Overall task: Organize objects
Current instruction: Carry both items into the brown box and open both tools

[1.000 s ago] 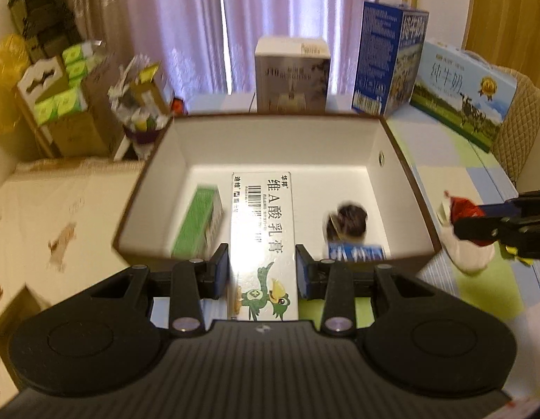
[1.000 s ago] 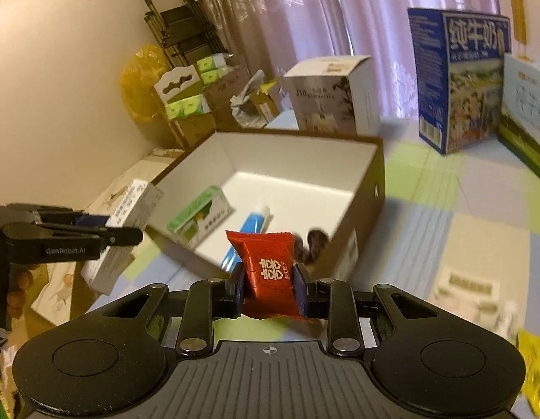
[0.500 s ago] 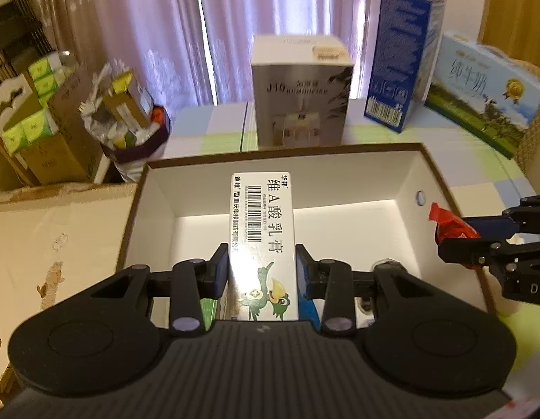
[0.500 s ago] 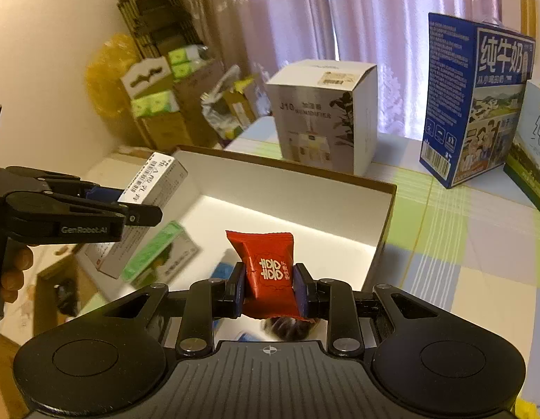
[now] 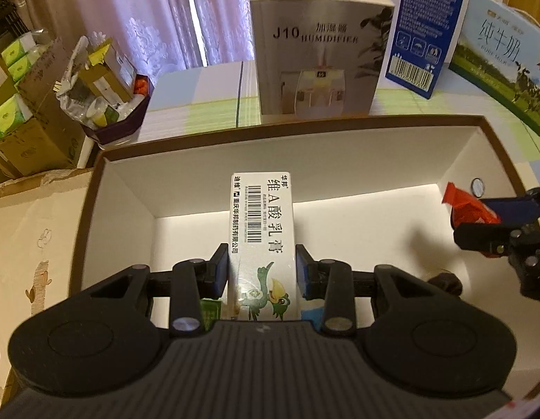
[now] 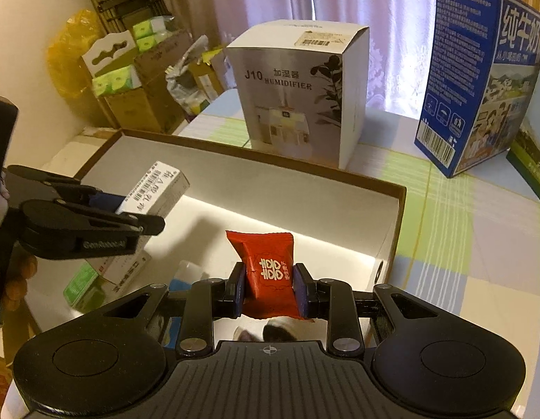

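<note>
My left gripper [image 5: 262, 268] is shut on a long white ointment box [image 5: 261, 234] with a barcode and a green bird print, held over the open brown-rimmed white box [image 5: 354, 171]. The same ointment box [image 6: 154, 188] shows at the left of the right wrist view, in the left gripper [image 6: 137, 214]. My right gripper [image 6: 270, 288] is shut on a red candy packet [image 6: 268, 269], also above the open box's white far wall [image 6: 270, 181]. From the left wrist view the red packet [image 5: 462, 206] and right gripper [image 5: 479, 223] hang over the box's right side.
Inside the open box lie a green carton [image 6: 79, 288], a blue tube [image 6: 181, 279] and a dark round item [image 5: 446, 281]. Behind it stand a humidifier box [image 5: 317, 45], a blue milk carton [image 6: 479, 73] and a pale blue milk case [image 5: 504, 59]. Cardboard clutter [image 5: 32, 104] fills the left.
Both grippers have moved forward and lower over the open box, still holding their items. The far wall and the humidifier box now look closer.
</note>
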Available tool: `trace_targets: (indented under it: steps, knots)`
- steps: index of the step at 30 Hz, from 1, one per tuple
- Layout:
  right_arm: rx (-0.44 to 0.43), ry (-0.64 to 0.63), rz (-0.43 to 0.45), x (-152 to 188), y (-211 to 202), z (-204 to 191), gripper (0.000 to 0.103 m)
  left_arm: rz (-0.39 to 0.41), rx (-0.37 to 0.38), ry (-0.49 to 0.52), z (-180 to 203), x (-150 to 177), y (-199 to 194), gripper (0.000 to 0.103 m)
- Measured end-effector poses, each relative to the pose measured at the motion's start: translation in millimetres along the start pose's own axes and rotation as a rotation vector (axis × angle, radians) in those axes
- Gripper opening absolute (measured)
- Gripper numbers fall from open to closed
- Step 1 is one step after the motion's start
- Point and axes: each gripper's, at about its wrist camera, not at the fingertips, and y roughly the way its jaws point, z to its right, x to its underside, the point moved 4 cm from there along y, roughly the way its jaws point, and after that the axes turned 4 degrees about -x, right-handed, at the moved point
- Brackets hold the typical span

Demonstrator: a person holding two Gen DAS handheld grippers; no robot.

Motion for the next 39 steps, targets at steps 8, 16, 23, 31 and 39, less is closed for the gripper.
trace_targets:
  steps: [8, 16, 23, 31, 39]
  knots:
    - [0.012, 0.0, -0.012, -5, 13, 3, 0.026, 0.012, 0.025, 0.025, 2, -6, 16, 0.041]
    - [0.016, -0.005, 0.007, -9, 17, 3, 0.026, 0.029, 0.012, 0.032, -5, -7, 14, 0.051]
    - [0.028, -0.037, 0.022, -14, 11, 0, 0.035, 0.053, 0.015, 0.015, -12, -6, -5, 0.073]
    - [0.008, -0.045, 0.042, -1, -16, -7, 0.046, 0.062, -0.013, -0.014, -18, 8, -36, 0.088]
    - [-0.012, -0.026, 0.061, 18, -48, -18, 0.048, 0.091, -0.034, -0.058, -23, 24, -72, 0.094]
